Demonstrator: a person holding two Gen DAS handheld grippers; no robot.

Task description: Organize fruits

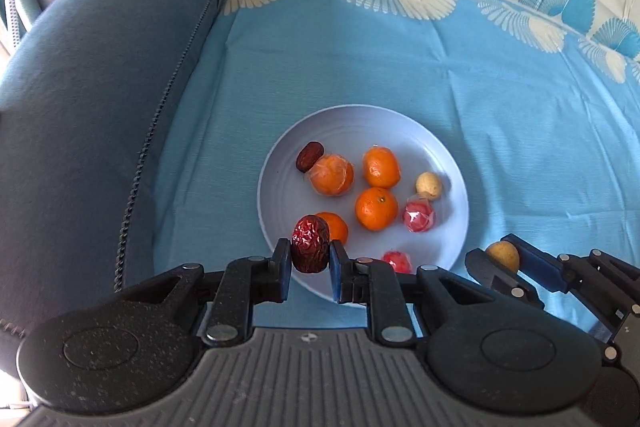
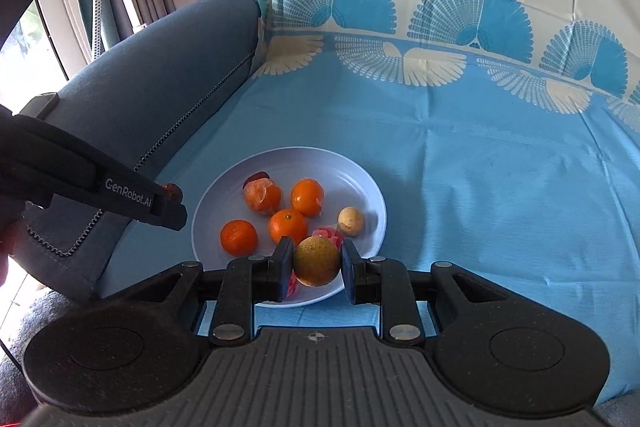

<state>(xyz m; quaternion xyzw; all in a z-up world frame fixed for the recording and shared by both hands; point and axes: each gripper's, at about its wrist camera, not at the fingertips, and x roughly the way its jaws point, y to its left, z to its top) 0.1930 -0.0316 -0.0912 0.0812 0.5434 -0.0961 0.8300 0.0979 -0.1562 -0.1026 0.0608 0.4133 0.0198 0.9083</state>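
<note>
A pale plate (image 1: 440, 147) sits on the blue cloth and holds several oranges (image 1: 376, 208), a dark red date (image 1: 309, 156), a small beige fruit (image 1: 429, 185) and pink wrapped pieces (image 1: 418, 215). My left gripper (image 1: 310, 259) is shut on a wrinkled red date (image 1: 310, 243) above the plate's near left rim. My right gripper (image 2: 317, 263) is shut on a yellow-green round fruit (image 2: 317, 261) above the plate's (image 2: 360, 179) near edge. The right gripper also shows in the left wrist view (image 1: 502, 257), low right. The left gripper shows in the right wrist view (image 2: 176, 201), left of the plate.
A blue-grey sofa arm (image 1: 88, 99) with a zipper seam rises close on the left. The blue fan-patterned cloth (image 1: 500, 99) spreads behind and to the right of the plate. Curtains and a window (image 2: 60, 7) stand far left.
</note>
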